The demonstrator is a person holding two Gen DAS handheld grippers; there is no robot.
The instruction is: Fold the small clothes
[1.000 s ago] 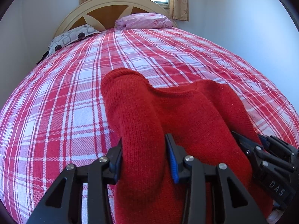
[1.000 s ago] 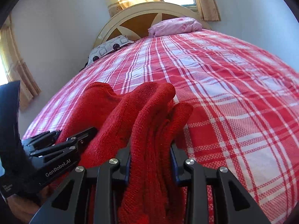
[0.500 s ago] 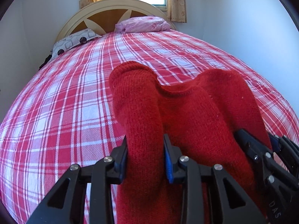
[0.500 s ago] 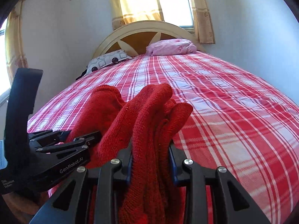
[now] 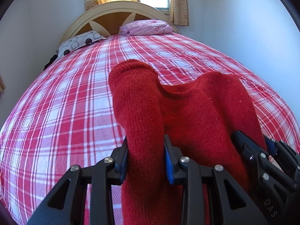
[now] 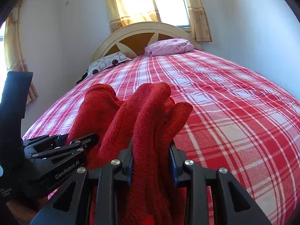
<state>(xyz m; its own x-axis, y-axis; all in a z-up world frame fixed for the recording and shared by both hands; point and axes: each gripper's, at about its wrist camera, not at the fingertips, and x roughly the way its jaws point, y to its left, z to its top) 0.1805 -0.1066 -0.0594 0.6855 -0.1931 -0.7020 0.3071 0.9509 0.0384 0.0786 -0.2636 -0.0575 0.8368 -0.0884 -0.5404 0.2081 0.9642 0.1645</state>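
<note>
A: Where is the garment?

B: The red knit garment [image 5: 196,112] is bunched between both grippers, above the plaid bed [image 5: 65,112]. The left gripper [image 5: 146,161] clamps one thick fold; the right gripper [image 6: 151,161], just beside it, clamps gathered layers.

A: Progress?

B: Partly gathered, judging by the layers; laying flat and squaring off remain

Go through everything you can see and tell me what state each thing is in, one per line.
Red knitted garment: bunched, held up off the bed at two places.
Left gripper: shut on the garment.
Right gripper: shut on the garment.
Plaid bedspread: spread flat.
Pink pillow: lying at the headboard.
Patterned pillow: lying at the headboard.
Curtains: partly drawn.
</note>
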